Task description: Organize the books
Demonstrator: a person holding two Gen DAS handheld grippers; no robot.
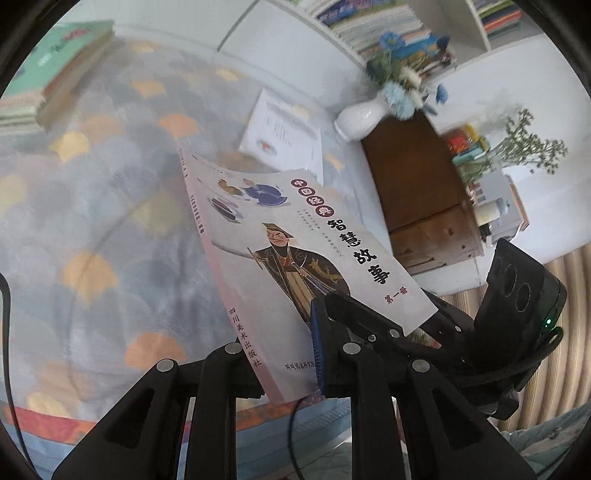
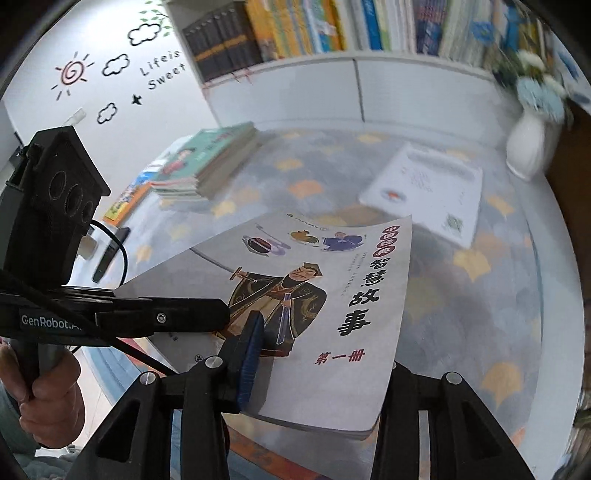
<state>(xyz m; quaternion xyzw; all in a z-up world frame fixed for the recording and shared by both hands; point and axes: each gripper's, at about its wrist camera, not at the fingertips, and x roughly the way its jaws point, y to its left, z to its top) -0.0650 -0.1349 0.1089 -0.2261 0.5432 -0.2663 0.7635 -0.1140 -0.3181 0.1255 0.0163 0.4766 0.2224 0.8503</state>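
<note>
Left wrist view: my left gripper (image 1: 291, 369) is clamped on the book (image 1: 295, 251), its blue pad pressed flat on the cover near the lower centre of the frame. The book stands tilted, held off the patterned cloth (image 1: 92, 206), with the spine edge to the left and the printed title running down the right side of the cover. My right gripper (image 1: 369, 314) comes in from the lower right and its dark finger lies over the cover's lower right corner.

Right wrist view: my right gripper (image 2: 317, 373) has the same book (image 2: 332, 295) between its jaws. The blue pad on the left finger (image 2: 251, 354) presses on the cover at lower centre; the opposite finger sits behind the book's right edge, so that contact is hidden. I read this as a narrow grip on the book. The left gripper (image 2: 207, 314) enters from the left of the frame, its finger on the cover's left edge, and a hand (image 2: 44, 398) grips its handle at lower left.

Elsewhere on the cloth: a stack of books (image 2: 207, 162) in the upper left of centre, a white booklet (image 2: 428, 192) lying flat at upper right, and a white vase (image 2: 528, 144) with blue flowers at the far right. A bookshelf (image 2: 332, 29) runs along the top of the frame.
</note>
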